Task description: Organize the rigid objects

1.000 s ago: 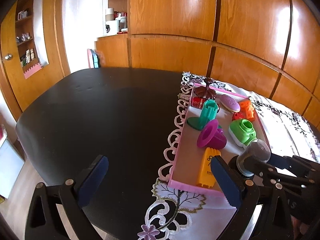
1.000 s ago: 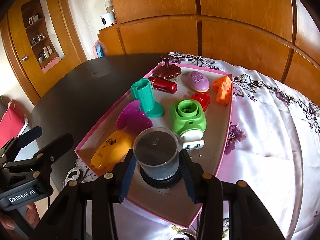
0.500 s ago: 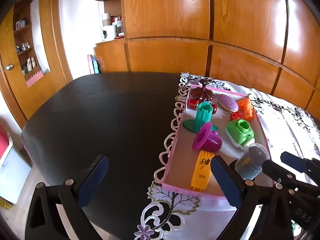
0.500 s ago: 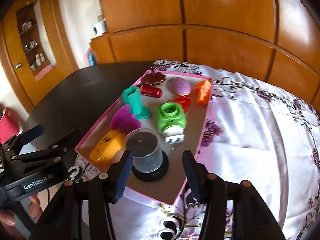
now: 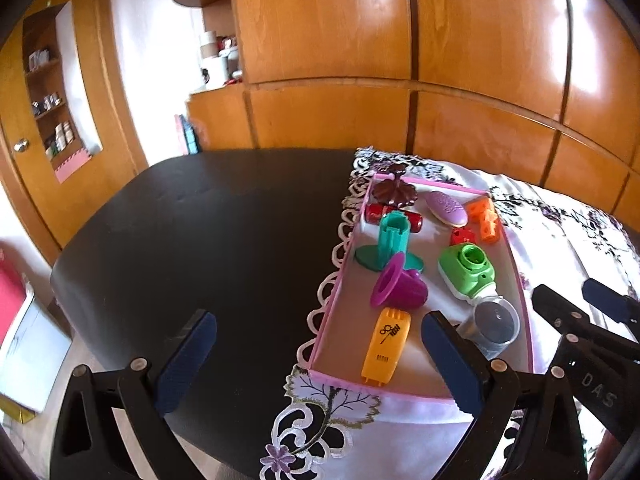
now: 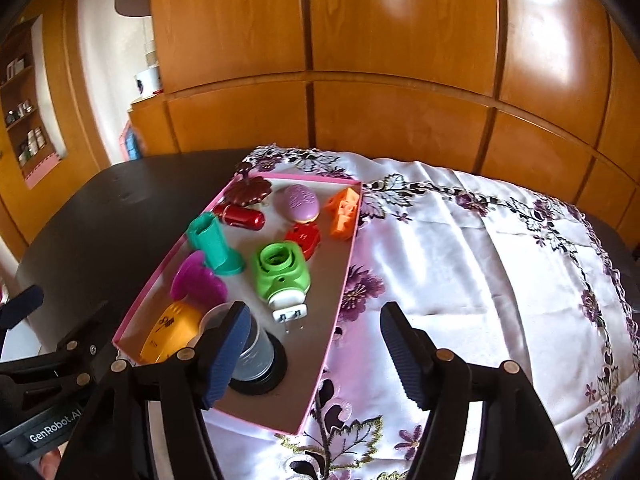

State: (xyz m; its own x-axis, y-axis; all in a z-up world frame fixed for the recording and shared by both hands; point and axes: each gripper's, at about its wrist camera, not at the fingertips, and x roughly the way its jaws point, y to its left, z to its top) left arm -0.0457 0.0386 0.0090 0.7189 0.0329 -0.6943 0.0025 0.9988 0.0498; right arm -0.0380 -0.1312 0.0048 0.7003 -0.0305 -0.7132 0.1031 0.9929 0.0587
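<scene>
The clear cup [image 6: 252,354] at the tray's [image 6: 344,276] near edge (light, stiff, slippery) wants gripping mid-wall; right gripper [image 6: 314,354] is opening off it, left gripper [image 5: 320,360] gapes empty

Crowded tray [image 6: 344,276], bare cloth [image 6: 480,264] beside

Left gripper [image 5: 316,360] wide apart and empty over black table [image 5: 208,232]; pink tray [image 5: 336,304] of toys at two o'clock; clear cup [image 5: 492,326] standing at tray's near right corner.
</scene>
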